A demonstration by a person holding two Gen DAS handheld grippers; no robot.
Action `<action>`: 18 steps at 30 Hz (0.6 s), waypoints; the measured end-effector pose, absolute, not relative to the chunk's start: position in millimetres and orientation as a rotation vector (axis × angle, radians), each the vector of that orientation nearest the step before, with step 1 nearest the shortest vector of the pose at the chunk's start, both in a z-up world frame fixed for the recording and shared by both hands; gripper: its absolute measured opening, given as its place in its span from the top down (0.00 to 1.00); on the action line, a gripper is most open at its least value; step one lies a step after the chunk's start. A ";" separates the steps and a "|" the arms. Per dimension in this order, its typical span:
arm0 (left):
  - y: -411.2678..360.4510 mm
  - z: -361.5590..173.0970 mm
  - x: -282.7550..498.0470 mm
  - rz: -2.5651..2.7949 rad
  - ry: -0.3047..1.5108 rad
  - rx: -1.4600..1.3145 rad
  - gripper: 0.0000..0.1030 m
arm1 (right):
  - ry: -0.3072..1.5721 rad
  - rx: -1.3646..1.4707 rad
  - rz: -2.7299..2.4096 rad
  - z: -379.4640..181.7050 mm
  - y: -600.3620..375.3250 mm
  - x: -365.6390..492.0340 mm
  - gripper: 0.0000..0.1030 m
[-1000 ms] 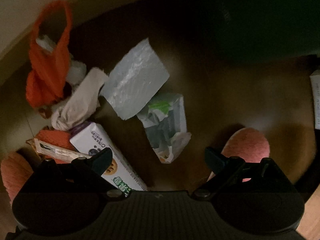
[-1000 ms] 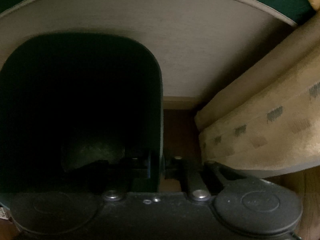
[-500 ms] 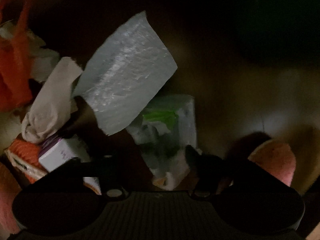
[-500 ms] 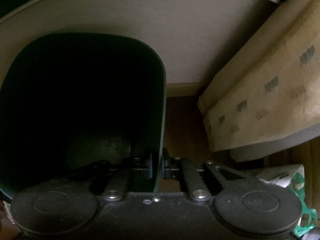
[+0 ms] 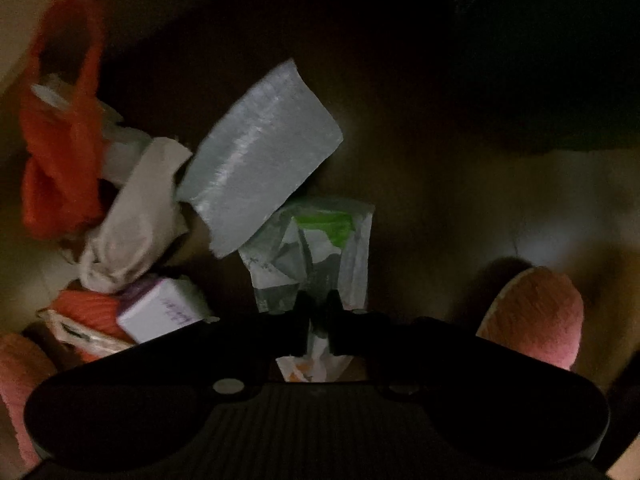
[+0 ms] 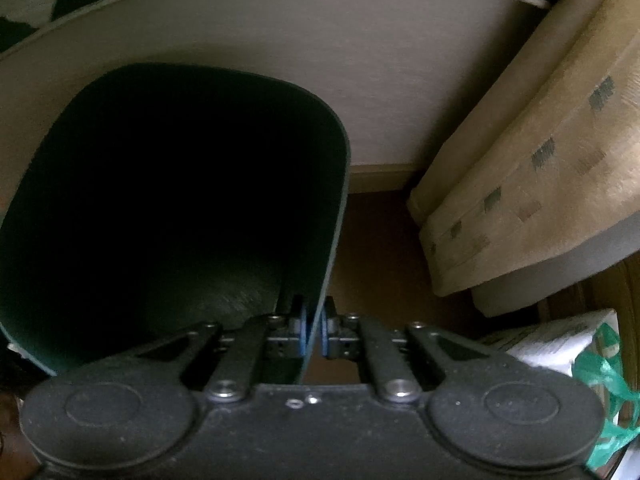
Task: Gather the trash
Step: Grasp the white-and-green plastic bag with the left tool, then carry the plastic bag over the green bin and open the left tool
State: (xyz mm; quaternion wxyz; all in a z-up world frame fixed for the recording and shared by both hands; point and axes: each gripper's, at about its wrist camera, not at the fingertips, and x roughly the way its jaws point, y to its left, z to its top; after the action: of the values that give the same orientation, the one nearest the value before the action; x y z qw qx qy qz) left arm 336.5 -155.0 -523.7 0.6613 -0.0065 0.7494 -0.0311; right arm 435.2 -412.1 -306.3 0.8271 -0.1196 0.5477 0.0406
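1. The left gripper (image 5: 318,312) is pointed down at the dark floor (image 5: 440,208), its jaws pressed together on a crumpled green-and-white wrapper (image 5: 316,248).
2. Beside the wrapper a pale plastic sheet (image 5: 260,168) is seen, with a beige crumpled paper (image 5: 136,220), an orange bag (image 5: 60,152) and a white box (image 5: 164,312) further left.
3. A pink slipper (image 5: 536,316) is seen at the right.
4. The right gripper (image 6: 314,330) is pinched on the rim of a dark green bin (image 6: 336,184).
5. The bin is held near a grey wall panel (image 6: 360,60).
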 end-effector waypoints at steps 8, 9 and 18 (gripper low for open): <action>-131.9 -443.9 327.3 -0.110 1.637 -0.113 0.93 | 1.147 -0.308 0.086 -308.6 -401.2 421.9 0.94; -130.1 -431.4 328.0 -0.114 1.625 -0.119 0.93 | 1.151 -0.303 0.083 -309.3 -401.9 420.6 0.94; -133.5 -321.7 347.1 -0.157 1.468 -0.149 0.93 | 1.157 -0.333 0.096 -307.5 -409.9 405.4 0.94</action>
State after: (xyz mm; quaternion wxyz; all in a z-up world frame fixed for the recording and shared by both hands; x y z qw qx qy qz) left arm 347.1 -133.5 -321.7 0.7371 -0.0677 0.6686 -0.0715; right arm 405.4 -409.9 -307.5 0.8233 -0.1564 0.5438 0.0449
